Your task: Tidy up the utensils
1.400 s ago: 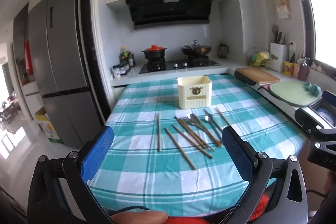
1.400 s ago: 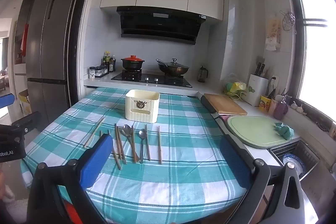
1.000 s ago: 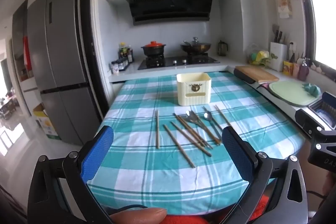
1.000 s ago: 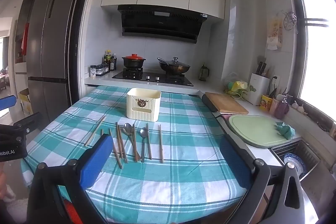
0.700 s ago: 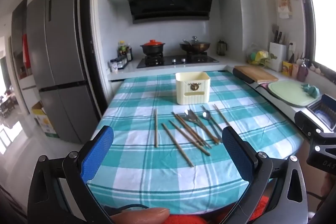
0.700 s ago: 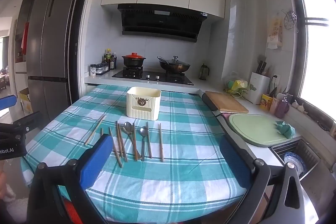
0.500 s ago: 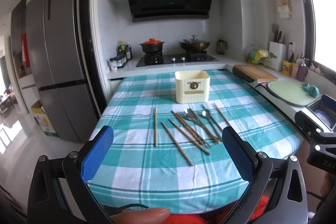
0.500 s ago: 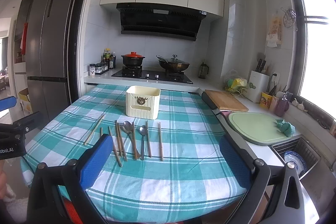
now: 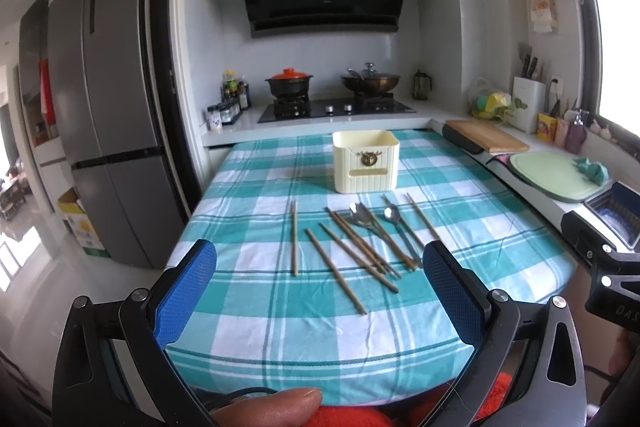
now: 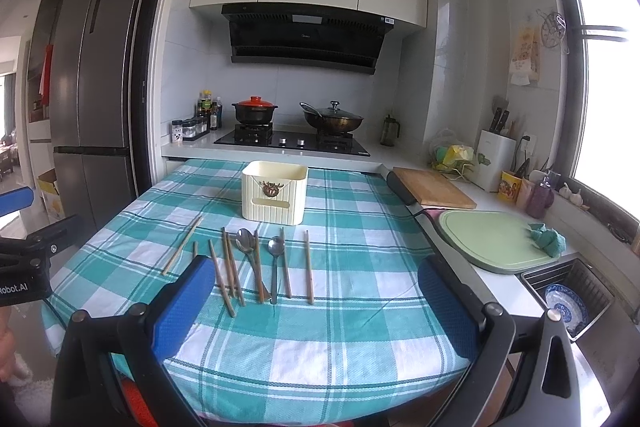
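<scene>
1. Both views have drawn back and risen a little since the earlier frames, so more of the worktop (image 9: pixel 248 331) with its teal check cloth shows than before; nothing lying on it has shifted.
2. Cream holder (image 10: pixel 274 192) stands upright at the far middle of the worktop, open at the top, well beyond either tool. I judge it to be where the utensils are meant to go.
3. Utensils lie flat in a loose row just in front of the holder, between it and the tools: wooden chopsticks (image 10: pixel 308 266) and two metal spoons (image 10: pixel 245 241). One lone chopstick (image 9: pixel 295 237) lies apart on the left side of the row.
4. Long axes matter most for the coming pick. In the right wrist view the pieces run nearly straight away from the camera, roughly parallel, handles toward the person. In the left wrist view the same row fans off to the right, and only the lone chopstick points straight ahead.
5. Right tool (image 10: pixel 308 299) faces the main row squarely and looks the nearer to it. Left tool (image 9: pixel 320 291) lines up better with the lone chopstick. Each would need to close across a stick's width.
6. Left tool stands spread wide, its blue pads (image 9: pixel 186 291) far apart, gripping nothing and touching nothing.
7. Right tool is likewise spread wide and empty, hanging above the near edge of the worktop.
</scene>
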{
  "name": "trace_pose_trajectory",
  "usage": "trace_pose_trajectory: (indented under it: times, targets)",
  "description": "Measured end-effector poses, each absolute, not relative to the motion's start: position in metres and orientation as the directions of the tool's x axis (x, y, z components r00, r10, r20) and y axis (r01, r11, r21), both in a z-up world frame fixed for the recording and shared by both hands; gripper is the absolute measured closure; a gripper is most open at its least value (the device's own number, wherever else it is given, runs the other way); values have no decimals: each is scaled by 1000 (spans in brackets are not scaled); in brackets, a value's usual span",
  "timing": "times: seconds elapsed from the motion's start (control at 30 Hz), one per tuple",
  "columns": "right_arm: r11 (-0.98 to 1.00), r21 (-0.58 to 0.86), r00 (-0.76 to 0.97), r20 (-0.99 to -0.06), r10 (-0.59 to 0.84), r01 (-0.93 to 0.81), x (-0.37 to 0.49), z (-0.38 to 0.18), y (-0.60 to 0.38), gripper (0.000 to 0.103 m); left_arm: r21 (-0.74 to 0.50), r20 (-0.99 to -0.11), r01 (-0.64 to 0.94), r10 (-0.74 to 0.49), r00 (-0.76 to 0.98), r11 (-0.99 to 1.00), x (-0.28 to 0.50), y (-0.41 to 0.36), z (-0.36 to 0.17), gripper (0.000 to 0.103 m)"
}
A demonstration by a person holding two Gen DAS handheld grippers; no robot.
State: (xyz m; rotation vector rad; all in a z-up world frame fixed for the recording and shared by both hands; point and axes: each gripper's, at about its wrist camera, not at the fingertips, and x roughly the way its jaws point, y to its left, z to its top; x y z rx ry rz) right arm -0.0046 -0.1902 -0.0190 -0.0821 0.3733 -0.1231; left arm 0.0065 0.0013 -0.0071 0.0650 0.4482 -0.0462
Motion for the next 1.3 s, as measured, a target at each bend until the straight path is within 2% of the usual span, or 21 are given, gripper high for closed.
trace_pose_trajectory:
  times: [1.3]
  targets:
    - [990, -97, 921, -368, -132, 103, -2, -22, -195, 0, 34, -461, 53, -31, 887, 998, 15, 7, -11, 0]
